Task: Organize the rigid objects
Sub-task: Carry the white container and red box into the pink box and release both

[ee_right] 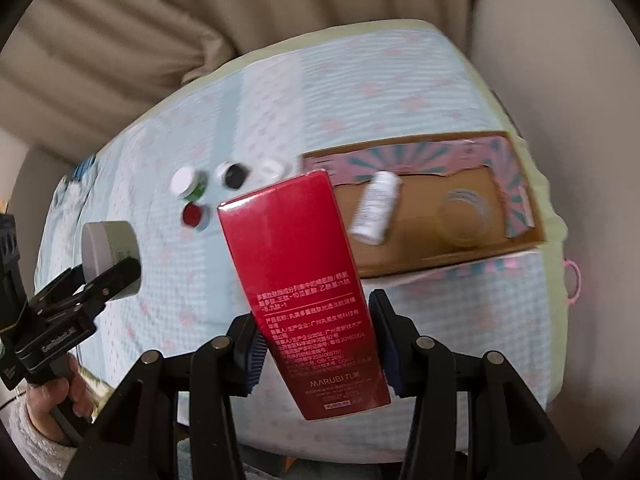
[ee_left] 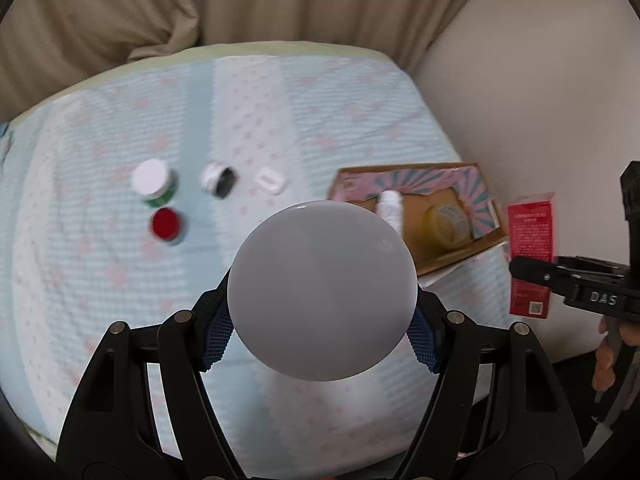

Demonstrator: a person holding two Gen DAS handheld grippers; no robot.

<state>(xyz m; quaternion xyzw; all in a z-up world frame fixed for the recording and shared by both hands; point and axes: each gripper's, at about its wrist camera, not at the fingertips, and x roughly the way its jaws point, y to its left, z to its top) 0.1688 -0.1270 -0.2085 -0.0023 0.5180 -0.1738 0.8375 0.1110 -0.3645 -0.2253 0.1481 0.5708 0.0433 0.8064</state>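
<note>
- Left gripper (ee_left: 322, 338): clamped on a round white jar (ee_left: 322, 292), lid face toward the camera, held clear above the bed (ee_left: 100, 280).
- Right gripper (ee_right: 318, 350): clamped on a tall red carton (ee_right: 296, 276), gripped across its lower half; the upper end leans left toward the far side, carried in the air.
- Cardboard box (ee_right: 516, 240) sits at the right edge of the bed, open top. Both held items are near it, neither inside yet.
- Count in the box: one white bottle (ee_right: 376, 208) lying on its side, one roll of clear tape (ee_right: 464, 216).
- Count loose on the bed, far-left cluster: one white-lidded green jar (ee_left: 154, 184), one red-lidded jar (ee_left: 166, 224), one black-and-white item (ee_left: 220, 180) (blurred, type unclear), one small white case (ee_left: 272, 181). Four in all.
- Handling, jar: judged rigid and smooth; the round wall gives only a narrow line of contact under each pad, so slip or rotation is likely if squeezed off-centre. Best held across the full diameter at mid-height, as is done now.
- Handling, carton: judged light thin card, possibly with a fragile container inside; the flat faces can be crushed by hard clamping. Best gripped on opposite flat faces near the middle; the present low hold leaves a long overhang that can swing.
- Risk: the two held items could collide over the box if both are lowered together.
</note>
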